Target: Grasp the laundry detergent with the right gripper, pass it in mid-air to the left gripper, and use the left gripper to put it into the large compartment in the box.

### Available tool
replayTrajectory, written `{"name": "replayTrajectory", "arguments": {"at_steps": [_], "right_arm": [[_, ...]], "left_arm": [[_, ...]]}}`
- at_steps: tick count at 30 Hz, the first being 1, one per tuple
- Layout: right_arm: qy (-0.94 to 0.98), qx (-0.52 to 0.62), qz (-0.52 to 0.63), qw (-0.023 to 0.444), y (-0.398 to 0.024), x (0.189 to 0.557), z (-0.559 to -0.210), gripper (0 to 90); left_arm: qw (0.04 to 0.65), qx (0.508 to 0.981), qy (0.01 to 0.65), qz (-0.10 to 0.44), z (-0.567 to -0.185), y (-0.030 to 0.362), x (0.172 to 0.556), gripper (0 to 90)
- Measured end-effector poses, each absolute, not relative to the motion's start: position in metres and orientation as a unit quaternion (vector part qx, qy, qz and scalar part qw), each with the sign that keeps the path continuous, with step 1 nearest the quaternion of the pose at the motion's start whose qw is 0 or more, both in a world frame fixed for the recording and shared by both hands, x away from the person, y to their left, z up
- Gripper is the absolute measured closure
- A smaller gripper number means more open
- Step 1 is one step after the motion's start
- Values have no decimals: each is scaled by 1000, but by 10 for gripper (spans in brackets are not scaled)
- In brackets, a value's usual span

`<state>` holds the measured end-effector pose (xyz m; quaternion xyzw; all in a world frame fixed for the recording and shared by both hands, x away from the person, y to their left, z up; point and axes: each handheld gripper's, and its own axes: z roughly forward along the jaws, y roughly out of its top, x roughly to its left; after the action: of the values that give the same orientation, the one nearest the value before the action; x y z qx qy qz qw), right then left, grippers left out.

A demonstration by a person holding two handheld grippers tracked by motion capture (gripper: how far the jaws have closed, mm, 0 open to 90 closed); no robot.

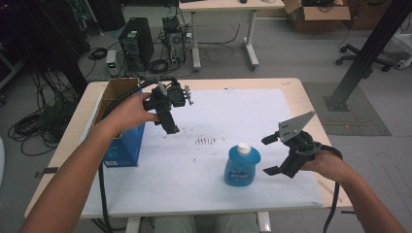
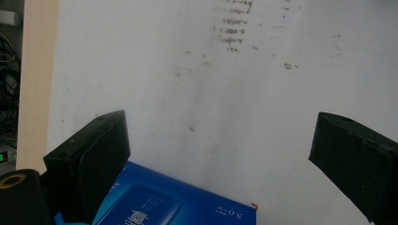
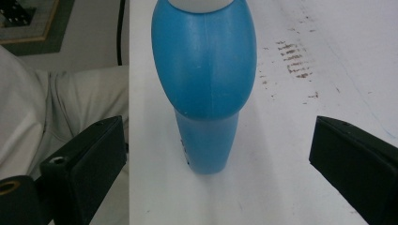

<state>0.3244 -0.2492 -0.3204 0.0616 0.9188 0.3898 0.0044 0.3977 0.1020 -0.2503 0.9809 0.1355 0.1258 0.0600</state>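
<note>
In the right gripper view, the top edge cut off the blue bottle's (image 3: 204,61) white cap. We could not read the label on the bottle (image 1: 241,167) in the high view; it was too small. In the left gripper view, the bottom edge cropped the blue box (image 2: 173,201), and its print was blurred. The person's forearm hid part of the box (image 1: 124,141) in the high view.

A lab: computer towers (image 1: 136,42) and tangled cables (image 1: 34,126) crowd the floor.
</note>
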Motion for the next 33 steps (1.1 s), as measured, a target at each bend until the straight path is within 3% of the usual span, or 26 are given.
{"name": "replayTrajectory", "arguments": {"at_steps": [33], "right_arm": [[887, 84, 455, -9, -256, 325, -361, 36]], "left_arm": [[58, 980, 139, 126, -252, 101, 397, 56]]}}
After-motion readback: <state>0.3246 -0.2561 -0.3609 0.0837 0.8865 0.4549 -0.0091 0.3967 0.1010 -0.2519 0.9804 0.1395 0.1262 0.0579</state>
